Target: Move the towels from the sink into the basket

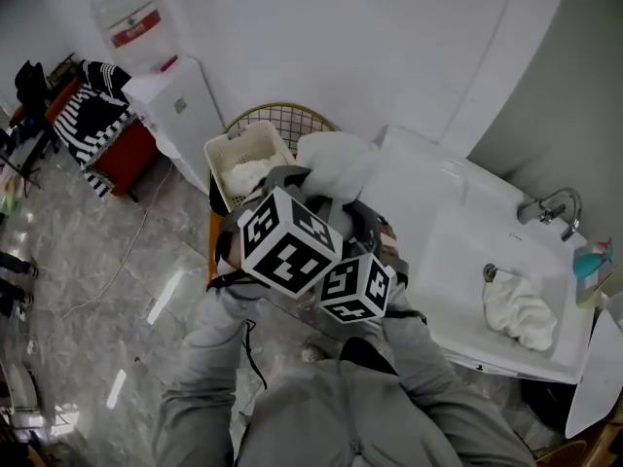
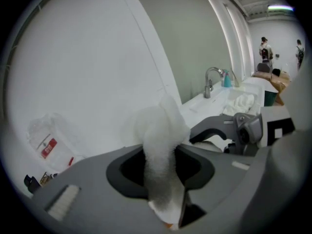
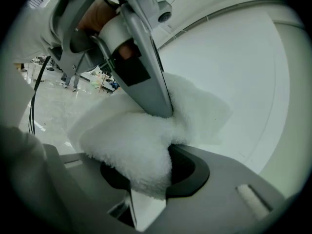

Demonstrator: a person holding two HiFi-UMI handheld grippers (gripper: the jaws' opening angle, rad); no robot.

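Starting nearest the person, what do the two tongs hold?
— Both are clamped on one white towel (image 1: 336, 159). The left gripper (image 2: 163, 179) has its jaws pinched on a narrow fold that rises straight up between them. The right gripper (image 3: 146, 174) is closed tight on a thicker bunch of the same cloth. The two sit side by side in front of the person's chest, with the towel raised in the air ahead of them.
— Where is that towel relative to the sink and the basket?
— Between them, resting in neither: just past the left end of the white sink (image 1: 419, 159) and beside the right edge of the cream slatted basket (image 1: 226, 152).
— What lies beyond?
— The basket already holds a second white towel (image 1: 248, 175), and a round wire frame (image 1: 287, 120) stands behind it. To the right, a crumpled third towel (image 1: 521, 309) lies in the basin beside the drain, below the chrome faucet (image 1: 550, 207), with a teal bottle (image 1: 591, 259) on the rim. Farthest left, a white water dispenser (image 1: 180, 105) stands against the wall
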